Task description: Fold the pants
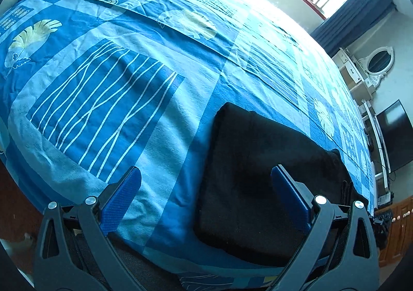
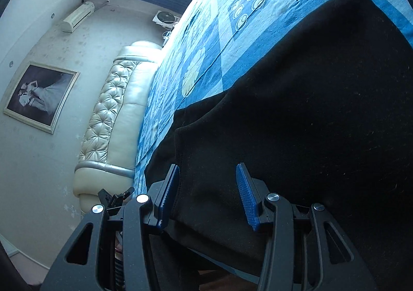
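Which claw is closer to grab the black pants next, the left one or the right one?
Probably the right claw. Its open fingers already sit at the edge of the black pants. The left claw is open too, but mostly over the blue bedsheet, with only one finger above the pants.

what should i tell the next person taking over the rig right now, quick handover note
Left gripper: jaws open, holding nothing, hovering over the near edge of the bed beside the pants.
Right gripper: jaws open, low over the black pants, nothing clamped.
Pants: on the blue patterned bedsheet near the edge, already folded into a compact rectangle.
Done: folds appear made.
Left: probably only a final check or tidy; from here I can't tell whether another fold is needed.
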### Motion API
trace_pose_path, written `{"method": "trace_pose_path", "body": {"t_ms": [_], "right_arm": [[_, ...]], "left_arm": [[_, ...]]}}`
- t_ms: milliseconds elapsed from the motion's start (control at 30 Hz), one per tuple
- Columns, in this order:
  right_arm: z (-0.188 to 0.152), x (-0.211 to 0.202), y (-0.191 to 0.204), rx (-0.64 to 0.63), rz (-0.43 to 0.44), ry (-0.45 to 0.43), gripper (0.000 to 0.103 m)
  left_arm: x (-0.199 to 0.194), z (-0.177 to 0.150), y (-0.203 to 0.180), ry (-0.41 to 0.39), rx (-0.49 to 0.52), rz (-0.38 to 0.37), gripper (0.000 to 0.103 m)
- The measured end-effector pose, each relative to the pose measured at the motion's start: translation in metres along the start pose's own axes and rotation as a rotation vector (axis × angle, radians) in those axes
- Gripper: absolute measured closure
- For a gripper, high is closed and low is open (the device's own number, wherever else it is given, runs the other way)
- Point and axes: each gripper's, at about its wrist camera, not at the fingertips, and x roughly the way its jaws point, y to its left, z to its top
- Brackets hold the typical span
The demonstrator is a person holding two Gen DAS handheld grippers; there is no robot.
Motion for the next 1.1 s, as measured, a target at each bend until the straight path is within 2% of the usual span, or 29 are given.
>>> {"method": "trace_pose_path", "body": {"t_ms": [200, 300, 400, 633, 767, 800, 833, 867, 933, 1000, 1033, 1067, 1100], "right_arm": [[-0.002, 0.005, 0.006, -0.001, -0.038, -0.006, 0.057], [-0.003, 0.005, 0.008, -0.006, -0.062, -0.008, 0.057], [-0.004, 0.004, 0.007, -0.004, -0.069, -0.013, 0.057], [-0.006, 0.001, 0.005, -0.003, -0.082, -0.028, 0.057], [-0.007, 0.0, 0.005, 0.005, -0.089, -0.036, 0.056], [-0.007, 0.0, 0.005, 0.005, -0.091, -0.039, 0.056], [-0.007, 0.0, 0.005, 0.005, -0.094, -0.041, 0.056], [-0.007, 0.0, 0.005, 0.005, -0.096, -0.044, 0.056], [-0.008, 0.0, 0.007, 0.008, -0.099, -0.048, 0.055], [-0.008, 0.0, 0.008, 0.01, -0.099, -0.053, 0.051], [-0.008, 0.0, 0.009, 0.008, -0.103, -0.055, 0.05], [-0.008, 0.001, 0.01, 0.007, -0.11, -0.058, 0.049], [-0.008, 0.0, 0.011, 0.006, -0.119, -0.065, 0.049]], "left_arm": [[0.033, 0.002, 0.002, 0.101, 0.015, -0.062, 0.003], [0.042, 0.002, -0.004, 0.096, 0.076, -0.043, 0.003], [0.045, 0.004, -0.005, 0.104, 0.091, -0.076, 0.003], [0.054, 0.0, -0.025, 0.199, 0.13, -0.304, 0.004], [0.063, 0.009, -0.009, 0.221, -0.003, -0.416, 0.006], [0.064, 0.01, -0.004, 0.222, -0.034, -0.438, 0.009], [0.065, 0.012, -0.003, 0.223, -0.046, -0.445, 0.019], [0.067, 0.011, -0.004, 0.234, -0.04, -0.445, 0.034], [0.071, 0.007, -0.011, 0.261, -0.001, -0.422, 0.05], [0.069, 0.004, -0.019, 0.264, 0.052, -0.397, 0.055], [0.069, 0.003, -0.022, 0.272, 0.059, -0.396, 0.061], [0.069, 0.004, -0.023, 0.284, 0.052, -0.407, 0.074], [0.068, 0.004, -0.024, 0.294, 0.034, -0.436, 0.075]]}}
